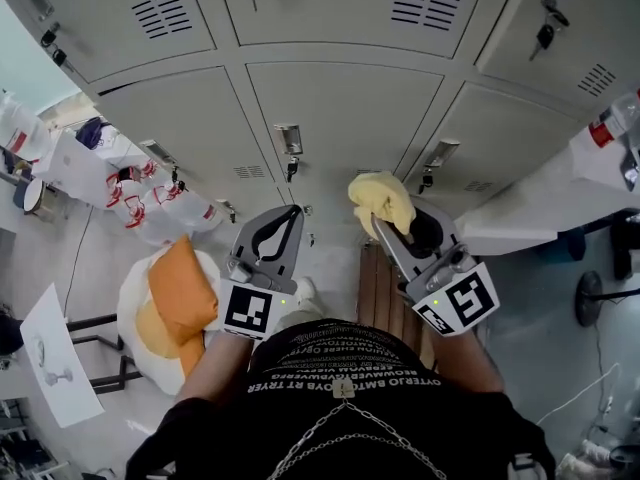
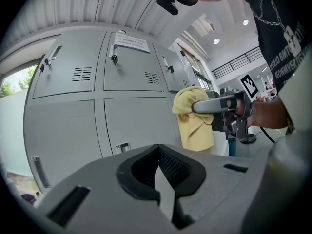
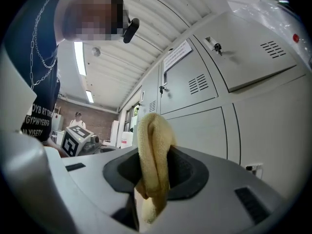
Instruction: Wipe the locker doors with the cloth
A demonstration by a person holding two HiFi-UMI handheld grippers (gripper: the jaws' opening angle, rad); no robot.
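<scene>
Grey locker doors [image 1: 340,118] fill the far side of the head view. My right gripper [image 1: 380,220] is shut on a bunched yellow cloth [image 1: 380,198], held a little short of the lower middle door. In the right gripper view the cloth [image 3: 153,160] stands folded between the jaws of the right gripper [image 3: 152,182], with locker doors [image 3: 204,130] to the right. My left gripper [image 1: 296,211] is shut with nothing in it, beside the right one. In the left gripper view the left gripper [image 2: 160,155] points at a locker door [image 2: 136,121], and the cloth [image 2: 195,121] hangs to its right.
A slatted wooden bench [image 1: 375,288] stands below the grippers. An orange and white bundle [image 1: 178,298] lies on the floor at left, near plastic bags [image 1: 150,203]. A white covered object [image 1: 540,208] juts in from the right. Keys [image 1: 545,36] hang in an upper lock.
</scene>
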